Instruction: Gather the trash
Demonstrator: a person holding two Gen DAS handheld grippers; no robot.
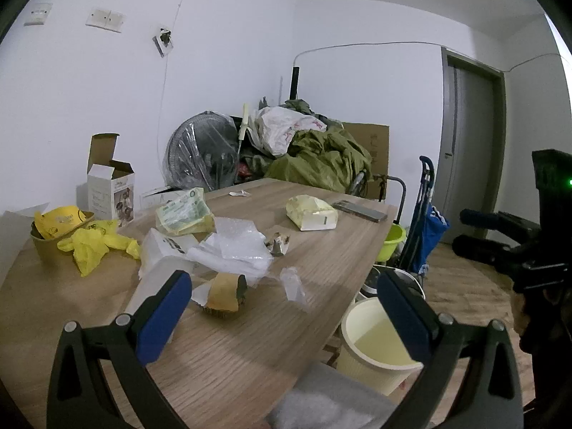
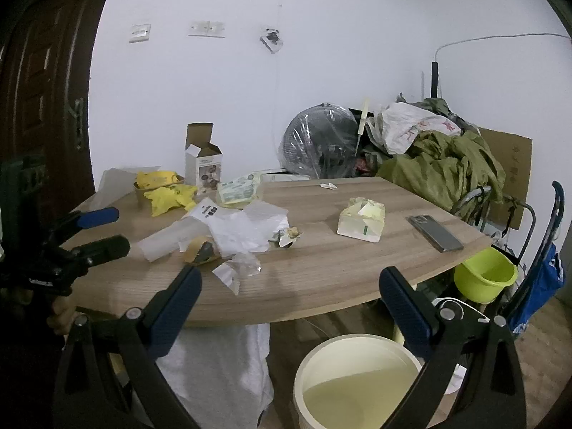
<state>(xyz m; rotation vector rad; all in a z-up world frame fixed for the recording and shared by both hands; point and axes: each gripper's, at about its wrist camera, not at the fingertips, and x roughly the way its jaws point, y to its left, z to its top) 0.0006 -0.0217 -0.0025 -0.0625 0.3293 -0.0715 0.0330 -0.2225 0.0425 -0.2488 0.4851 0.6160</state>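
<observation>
Both wrist views face the littered table (image 1: 250, 339); the right sits farther back.

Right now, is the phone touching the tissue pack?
Apart. The right wrist view shows bare table between the phone and the tissue pack.

My left claw (image 1: 282, 286) is a black plastic frame of two angled arms, each with triangular cut-outs and round silver screws at the joints. Its fingers (image 1: 162, 316) wear dark blue textured pads with rounded tips. My right claw (image 2: 289, 286) is built the same: black arms, silver pivot screws, blue ribbed pads on the fingers (image 2: 407, 311). Seen from the right wrist camera, the left claw's body is black with small white lettering on its side, too small to read. From the left wrist camera, a green light glows on the right claw's black housing.
</observation>
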